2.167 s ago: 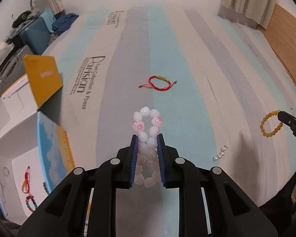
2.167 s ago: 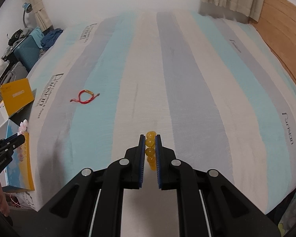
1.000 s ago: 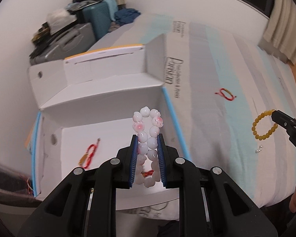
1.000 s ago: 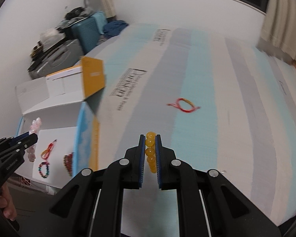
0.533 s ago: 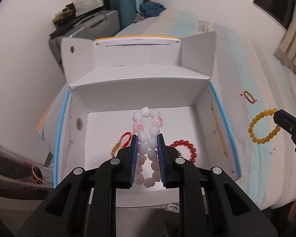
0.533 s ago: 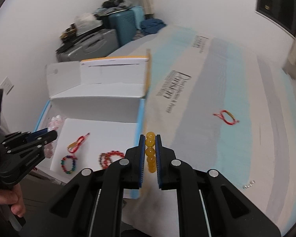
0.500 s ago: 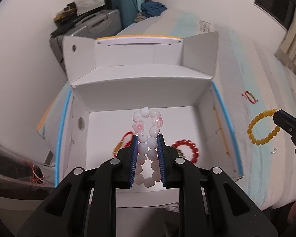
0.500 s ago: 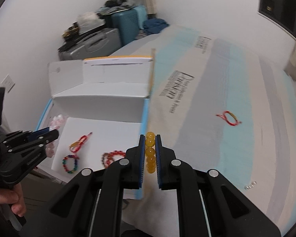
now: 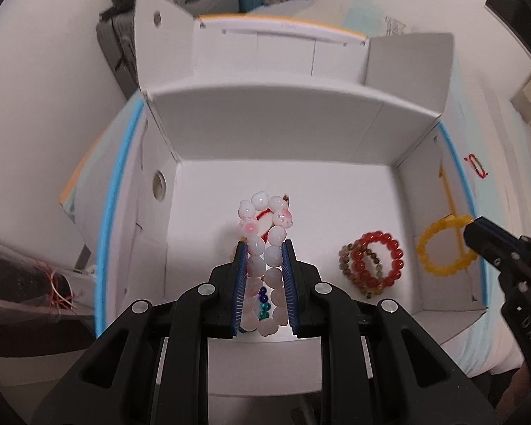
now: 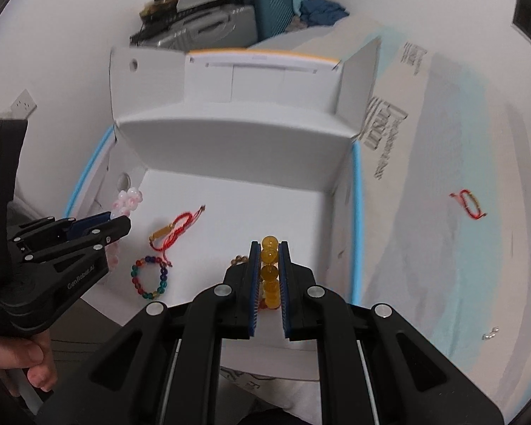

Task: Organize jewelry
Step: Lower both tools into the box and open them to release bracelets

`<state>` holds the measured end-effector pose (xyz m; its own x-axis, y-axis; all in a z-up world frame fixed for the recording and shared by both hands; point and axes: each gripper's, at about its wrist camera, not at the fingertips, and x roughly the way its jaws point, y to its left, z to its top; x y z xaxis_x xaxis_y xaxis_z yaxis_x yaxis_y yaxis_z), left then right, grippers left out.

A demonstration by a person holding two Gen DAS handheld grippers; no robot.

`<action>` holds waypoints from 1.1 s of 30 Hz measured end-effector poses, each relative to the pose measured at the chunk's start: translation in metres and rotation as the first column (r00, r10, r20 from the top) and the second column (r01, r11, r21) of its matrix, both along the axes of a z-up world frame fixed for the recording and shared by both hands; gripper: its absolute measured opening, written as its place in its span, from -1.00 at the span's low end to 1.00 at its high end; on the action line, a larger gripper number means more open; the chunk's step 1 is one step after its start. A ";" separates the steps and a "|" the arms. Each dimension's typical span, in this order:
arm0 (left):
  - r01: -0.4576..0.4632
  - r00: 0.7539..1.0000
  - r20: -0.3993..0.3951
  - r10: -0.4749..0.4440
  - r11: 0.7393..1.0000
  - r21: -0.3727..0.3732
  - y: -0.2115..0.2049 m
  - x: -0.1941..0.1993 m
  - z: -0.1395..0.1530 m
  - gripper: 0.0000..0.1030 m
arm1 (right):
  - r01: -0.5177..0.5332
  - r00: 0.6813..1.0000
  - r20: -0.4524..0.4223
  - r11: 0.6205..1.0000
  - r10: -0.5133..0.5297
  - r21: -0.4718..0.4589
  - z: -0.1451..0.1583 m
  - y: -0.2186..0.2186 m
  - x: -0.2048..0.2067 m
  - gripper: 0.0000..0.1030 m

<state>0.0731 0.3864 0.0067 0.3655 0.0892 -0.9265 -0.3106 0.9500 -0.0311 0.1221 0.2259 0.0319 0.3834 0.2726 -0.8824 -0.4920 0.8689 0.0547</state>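
Left gripper [image 9: 264, 285]: blue pads closed narrow on the pink-and-white bead bracelet [image 9: 265, 226]; its loop stands up past the fingertips and hangs over the floor of the white cardboard box [image 9: 276, 131].

Right gripper [image 10: 269, 283]: pads pinched fully in on the amber bead bracelet [image 10: 269, 265], held edge-on so the beads stack in a line between the fingers. It is also over the box, on the side toward the bed.

Below the left fingers: a red cord bracelet [image 10: 177, 230] and a multicoloured bead bracelet [image 10: 149, 278]. Below or just behind the right fingers: dark red and brown bead bracelets [image 9: 371, 262].

Judgement, drop step:
- Lower each gripper well inside the walls before parting the pads. Round beads roll and bounce on stiff card.
- Aim at bare floor so the strands do not tangle.
- Open the pads wide, then lift straight up.

Outside the box: a red cord bracelet on the bed [image 10: 469, 203] and a small silver piece [image 10: 490, 333] are yet to be collected.
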 end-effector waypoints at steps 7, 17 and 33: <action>-0.012 0.997 -0.075 0.011 1.000 -0.020 0.012 0.010 -0.029 -0.64 | -0.005 0.998 -0.067 0.999 0.003 -0.044 -0.035 0.017 0.010 -0.83; -0.018 0.990 -0.141 0.014 0.999 -0.026 0.018 0.019 -0.056 -0.64 | -0.002 0.993 -0.121 0.998 -0.006 -0.070 -0.064 0.025 0.018 -0.82; -0.037 0.994 -0.099 0.039 0.999 0.018 0.017 0.014 -0.046 -0.07 | -0.026 0.994 -0.108 0.999 0.022 -0.041 -0.052 0.024 0.009 -0.11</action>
<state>0.0871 0.4033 -0.0397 0.2680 0.1166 -0.9563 -0.3472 0.9376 0.0170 0.1308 0.2498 -0.0196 0.2794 0.2425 -0.9290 -0.5058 0.8596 0.0723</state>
